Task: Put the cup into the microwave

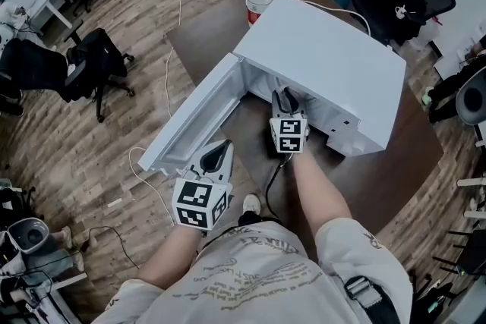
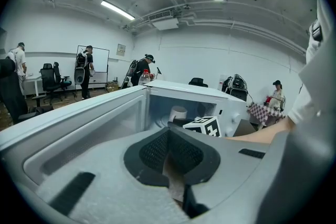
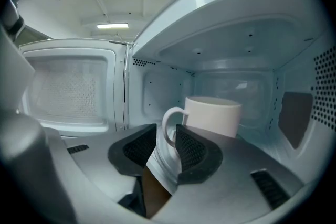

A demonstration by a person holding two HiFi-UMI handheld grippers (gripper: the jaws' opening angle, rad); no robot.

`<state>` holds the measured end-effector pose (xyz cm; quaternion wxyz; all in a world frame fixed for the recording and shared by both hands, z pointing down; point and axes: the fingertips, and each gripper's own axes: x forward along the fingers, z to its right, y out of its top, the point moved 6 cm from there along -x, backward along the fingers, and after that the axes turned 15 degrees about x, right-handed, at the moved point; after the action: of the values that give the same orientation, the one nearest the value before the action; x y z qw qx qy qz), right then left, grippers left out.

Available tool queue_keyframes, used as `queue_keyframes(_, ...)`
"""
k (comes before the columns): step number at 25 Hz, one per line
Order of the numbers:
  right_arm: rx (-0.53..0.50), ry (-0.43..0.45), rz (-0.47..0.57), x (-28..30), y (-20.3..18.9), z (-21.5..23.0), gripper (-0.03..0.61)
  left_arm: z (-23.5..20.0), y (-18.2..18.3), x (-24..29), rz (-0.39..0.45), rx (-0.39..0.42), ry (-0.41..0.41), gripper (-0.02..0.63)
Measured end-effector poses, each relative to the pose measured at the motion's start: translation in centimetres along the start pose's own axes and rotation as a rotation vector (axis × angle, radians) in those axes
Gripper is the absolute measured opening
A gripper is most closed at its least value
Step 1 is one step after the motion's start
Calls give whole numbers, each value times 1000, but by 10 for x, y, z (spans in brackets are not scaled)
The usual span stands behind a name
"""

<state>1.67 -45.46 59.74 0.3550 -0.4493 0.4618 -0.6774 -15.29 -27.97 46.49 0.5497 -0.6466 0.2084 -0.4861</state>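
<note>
Cup (image 3: 212, 115) handle pinched by right gripper (image 3: 167, 138) inside microwave (image 1: 326, 64); left gripper (image 2: 169, 150) pressed together, empty. Withdrawal before release would likely topple it.

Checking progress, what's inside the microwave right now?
A white cup, its handle between the right tool's jaws. The tool covers the cup's base, so what it stands on can't be seen.
</note>
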Motion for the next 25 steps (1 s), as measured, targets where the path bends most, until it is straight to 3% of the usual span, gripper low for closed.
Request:
queue_keyframes(5,51,-28,12,-16,-3,6,114,3,0,4,1,4,-15,14)
queue_keyframes(8,77,-54,5,-32,1,5,32,4,2,5,6,10,-24,14)
queue_keyframes(15,124,-102,-5,-73,18,-5,14,10,9,7,22,34,-48,14)
queue_keyframes(19,193,-88,10,-108,32,-10,14,13,13,8,38,30,-55,14)
queue_keyframes(25,158,-36,57,-156,62,-39,14,16,22,12,61,2,-71,14)
